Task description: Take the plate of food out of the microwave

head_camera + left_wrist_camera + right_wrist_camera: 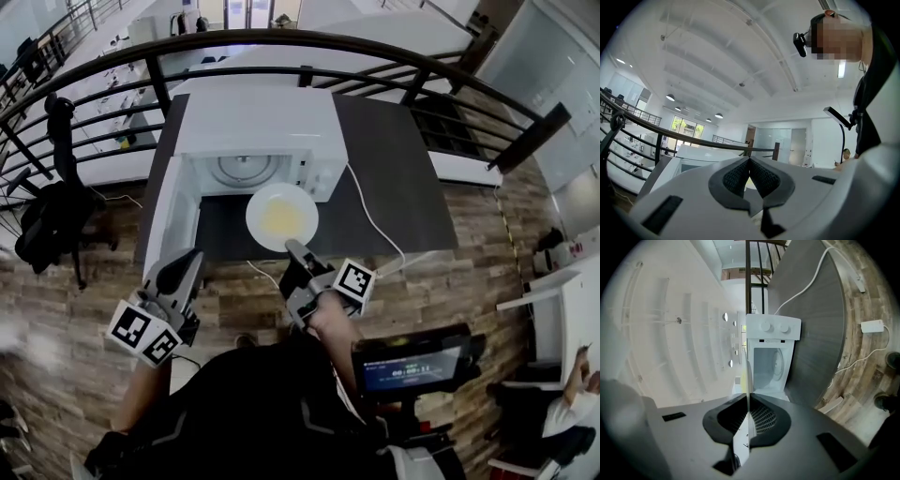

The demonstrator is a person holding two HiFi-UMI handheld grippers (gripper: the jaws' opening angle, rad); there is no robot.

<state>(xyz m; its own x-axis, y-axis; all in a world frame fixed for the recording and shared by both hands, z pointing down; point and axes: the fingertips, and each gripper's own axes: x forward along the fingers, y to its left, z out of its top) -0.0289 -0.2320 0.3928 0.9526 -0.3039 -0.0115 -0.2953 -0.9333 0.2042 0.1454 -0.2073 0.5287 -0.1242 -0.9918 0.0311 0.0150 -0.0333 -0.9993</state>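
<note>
Right gripper (296, 251) clamps the plate (281, 216), edge-on in its view, round overhead; left gripper (190, 262) closed, empty.

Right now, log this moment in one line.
plate: outside microwave, held | right gripper: shut on plate rim | left gripper: shut, empty | door: open

Wood-plank floor (492, 281) beneath a dark grey table (394, 159); curved black railing (281, 39) behind; black chair (47, 220) at left; overhead, round ceiling lights (670, 97) on white.

White plate (257, 208), yellow food (282, 218) — white microwave (258, 127), grey table (389, 178).
</note>
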